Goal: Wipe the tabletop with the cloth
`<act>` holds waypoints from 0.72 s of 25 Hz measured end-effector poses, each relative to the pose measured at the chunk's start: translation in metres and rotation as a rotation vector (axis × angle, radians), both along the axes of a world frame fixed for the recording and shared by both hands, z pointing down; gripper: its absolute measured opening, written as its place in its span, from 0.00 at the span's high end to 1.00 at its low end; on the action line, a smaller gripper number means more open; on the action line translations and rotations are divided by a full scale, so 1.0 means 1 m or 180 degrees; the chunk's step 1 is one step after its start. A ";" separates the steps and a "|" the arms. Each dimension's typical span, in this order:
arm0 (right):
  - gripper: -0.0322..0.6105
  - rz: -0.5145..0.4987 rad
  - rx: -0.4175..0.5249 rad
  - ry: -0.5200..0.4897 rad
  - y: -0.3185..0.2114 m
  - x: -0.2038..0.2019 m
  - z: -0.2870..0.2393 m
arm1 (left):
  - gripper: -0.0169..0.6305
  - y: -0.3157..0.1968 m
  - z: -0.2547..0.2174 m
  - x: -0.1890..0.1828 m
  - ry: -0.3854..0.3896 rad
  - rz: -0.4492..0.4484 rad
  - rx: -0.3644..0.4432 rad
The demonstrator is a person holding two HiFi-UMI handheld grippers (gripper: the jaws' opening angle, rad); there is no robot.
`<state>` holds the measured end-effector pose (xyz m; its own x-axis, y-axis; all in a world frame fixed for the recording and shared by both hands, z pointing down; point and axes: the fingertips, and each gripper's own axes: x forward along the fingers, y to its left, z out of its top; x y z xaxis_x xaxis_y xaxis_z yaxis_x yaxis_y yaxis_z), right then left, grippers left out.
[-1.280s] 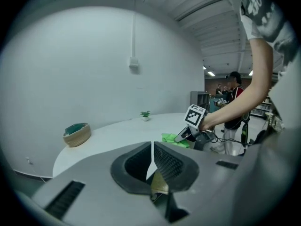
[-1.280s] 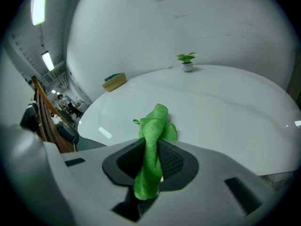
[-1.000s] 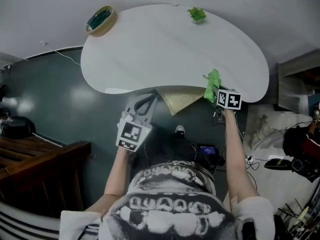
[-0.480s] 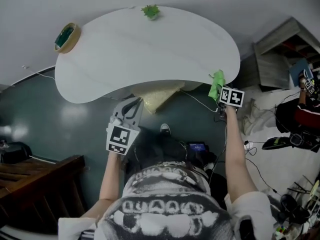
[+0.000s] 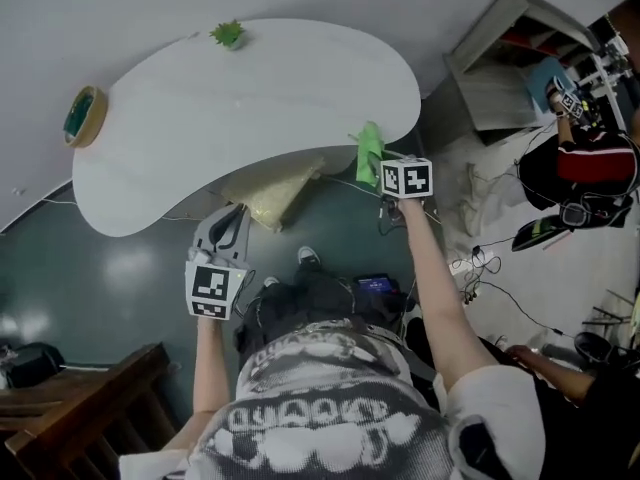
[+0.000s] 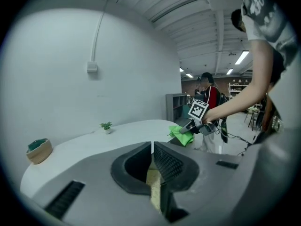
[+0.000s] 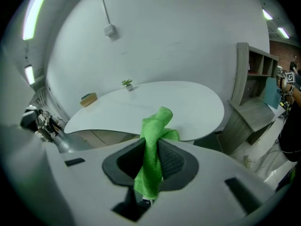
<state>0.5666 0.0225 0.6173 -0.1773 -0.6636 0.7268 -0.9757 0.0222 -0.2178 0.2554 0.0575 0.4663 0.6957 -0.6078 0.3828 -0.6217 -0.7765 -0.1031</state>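
Note:
A white kidney-shaped table (image 5: 250, 108) fills the upper left of the head view. My right gripper (image 5: 376, 164) is shut on a green cloth (image 5: 369, 151), which hangs just off the table's near right edge. In the right gripper view the cloth (image 7: 158, 122) sticks up between the jaws of that gripper (image 7: 157, 147), with the tabletop (image 7: 155, 100) beyond. My left gripper (image 5: 231, 216) is below the table's front edge, jaws together with nothing held. The left gripper view looks past its shut gripper (image 6: 153, 150) across the tabletop (image 6: 94, 142) to the green cloth (image 6: 181, 134).
A small potted plant (image 5: 228, 34) stands at the table's far edge and a round bowl (image 5: 82, 116) at its left end. A beige panel (image 5: 270, 196) shows under the front edge. A grey shelf unit (image 5: 500, 58), floor cables and another person (image 5: 585, 163) are at right.
The head view has swung right, so the table now sits further left. Both grippers keep about the same places by the table's front edge, the right one still holding the cloth.

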 end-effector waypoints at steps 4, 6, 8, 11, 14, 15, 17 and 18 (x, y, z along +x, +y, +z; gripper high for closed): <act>0.84 -0.0117 0.0113 -0.0070 0.011 -0.042 -0.013 | 0.95 0.015 0.000 -0.022 0.0007 0.0041 -0.0014; 0.84 -0.0195 0.0156 -0.0124 0.017 -0.071 -0.018 | 0.95 0.023 -0.002 -0.042 -0.0005 0.0019 -0.0021; 0.84 -0.0280 0.0218 -0.0171 0.022 -0.102 -0.026 | 0.95 0.032 -0.002 -0.066 -0.0017 -0.0023 -0.0021; 0.84 -0.0373 0.0294 -0.0215 0.032 -0.144 -0.036 | 0.95 0.045 0.001 -0.100 -0.0038 -0.0081 -0.0023; 0.84 -0.0489 0.0379 -0.0301 0.045 -0.186 -0.044 | 0.95 0.062 0.005 -0.131 -0.0057 -0.0162 -0.0036; 0.84 -0.0535 0.0407 -0.0334 0.050 -0.201 -0.047 | 0.95 0.068 0.006 -0.140 -0.0057 -0.0194 -0.0040; 0.84 -0.0634 0.0455 -0.0397 0.060 -0.228 -0.054 | 0.95 0.079 0.007 -0.157 -0.0048 -0.0257 -0.0051; 0.84 -0.0684 0.0475 -0.0425 0.066 -0.241 -0.057 | 0.95 0.085 0.007 -0.164 -0.0041 -0.0286 -0.0057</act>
<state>0.3255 0.0882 0.5604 -0.4130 -0.6983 0.5847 -0.9081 0.2668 -0.3228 0.0911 0.1422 0.4731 0.6335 -0.6606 0.4028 -0.6877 -0.7193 -0.0982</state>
